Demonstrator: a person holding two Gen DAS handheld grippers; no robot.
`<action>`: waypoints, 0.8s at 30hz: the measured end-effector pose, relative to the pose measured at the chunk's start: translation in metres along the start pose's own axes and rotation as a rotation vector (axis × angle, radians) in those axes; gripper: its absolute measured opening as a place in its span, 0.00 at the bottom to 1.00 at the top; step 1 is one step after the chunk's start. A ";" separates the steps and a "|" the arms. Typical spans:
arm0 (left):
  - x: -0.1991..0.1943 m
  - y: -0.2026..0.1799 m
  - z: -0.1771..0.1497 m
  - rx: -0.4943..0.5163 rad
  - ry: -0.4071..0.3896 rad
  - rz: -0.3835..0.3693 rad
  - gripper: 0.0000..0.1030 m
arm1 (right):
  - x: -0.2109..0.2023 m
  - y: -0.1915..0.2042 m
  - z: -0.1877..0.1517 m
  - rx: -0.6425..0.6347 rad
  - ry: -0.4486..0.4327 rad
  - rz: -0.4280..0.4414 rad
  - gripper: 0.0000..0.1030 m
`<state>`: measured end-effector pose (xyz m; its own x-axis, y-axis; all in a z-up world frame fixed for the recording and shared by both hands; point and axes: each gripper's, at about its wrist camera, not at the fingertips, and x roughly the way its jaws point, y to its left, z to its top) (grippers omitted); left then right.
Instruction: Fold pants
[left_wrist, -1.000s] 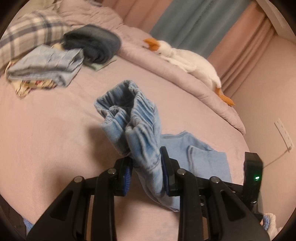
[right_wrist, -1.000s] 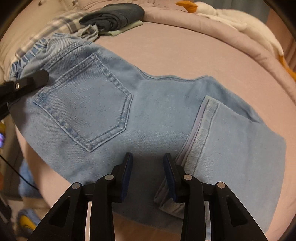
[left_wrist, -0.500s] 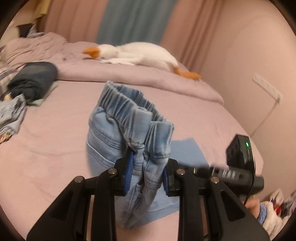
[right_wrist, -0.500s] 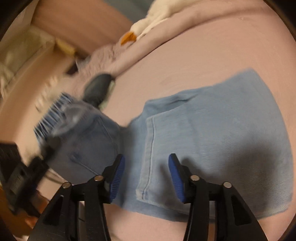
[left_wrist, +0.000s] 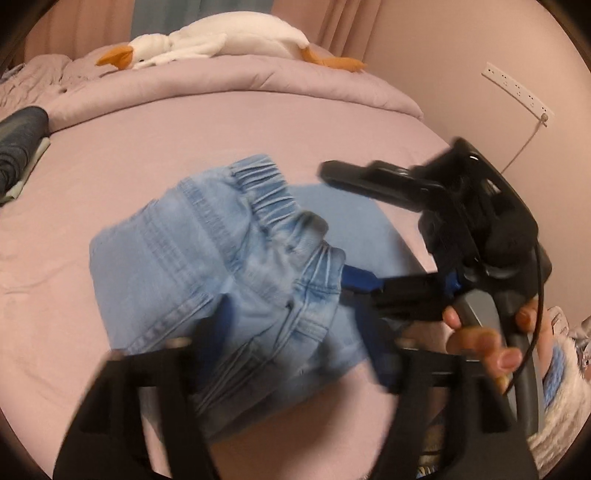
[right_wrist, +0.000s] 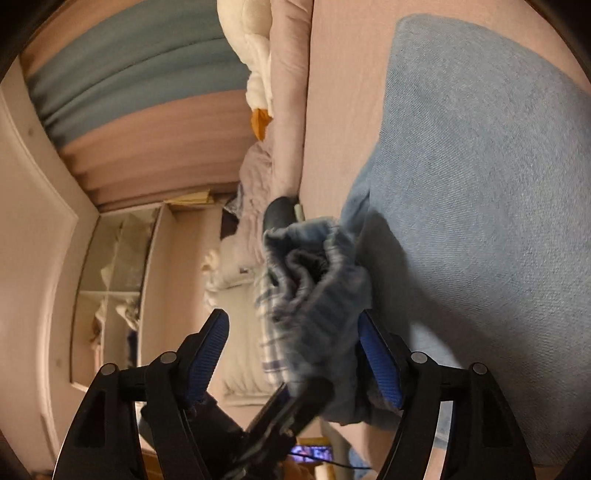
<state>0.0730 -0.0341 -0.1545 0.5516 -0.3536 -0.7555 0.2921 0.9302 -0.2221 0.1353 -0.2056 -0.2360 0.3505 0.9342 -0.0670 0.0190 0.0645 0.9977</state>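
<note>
the light blue denim pants with a gathered elastic waistband (left_wrist: 236, 266) lie on the pale pink bedsheet (left_wrist: 184, 122), already doubled over: the waistband end is bunched on top of the flat leg portion, which spreads out beyond it toward the wall side of the bed. in the right wrist view the flat folded leg panel (right_wrist: 480, 166) fills the far side and the crumpled waistband (right_wrist: 314, 273) stands right ahead of the fingers.

the left gripper (left_wrist: 299, 343) points down onto the waistband heap, its jaws opening with the denim between them; the view is blurred, but the blue pads look spread clear of the cloth (released, as i read it). the right gripper (right_wrist: 295, 354) comes in level and rolled on its side, its jaws also opening; the bunched waistband sits between its fingers, against the pad (right_wrist: 380, 362) on the bed side and apart from the other, so nothing is clamped. a hand (left_wrist: 480, 332) grips its handle at the right of the left wrist view.

the relation that matters: the waistband heap lies directly between both pairs of fingers, with the long axis of the folded pants running away from the left gripper toward the folded leg panel. both grippers are about equally close, so either could press or re-pinch the loose bundle to flatten it.

beyond, a white plush goose with an orange beak (left_wrist: 221, 40) rests on the rolled pink duvet (left_wrist: 240, 77).
</note>
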 end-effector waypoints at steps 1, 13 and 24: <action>-0.004 0.002 -0.005 -0.001 -0.004 -0.003 0.72 | -0.004 0.002 0.003 -0.002 0.010 -0.019 0.72; -0.059 0.081 -0.030 -0.291 -0.073 0.007 0.72 | 0.004 0.036 0.010 -0.308 0.007 -0.419 0.27; -0.040 0.090 -0.026 -0.348 -0.031 0.031 0.72 | -0.098 0.077 0.004 -0.442 -0.258 -0.422 0.23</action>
<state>0.0570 0.0661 -0.1598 0.5808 -0.3229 -0.7473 -0.0061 0.9162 -0.4006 0.1063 -0.2940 -0.1522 0.6111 0.6866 -0.3939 -0.1627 0.5960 0.7863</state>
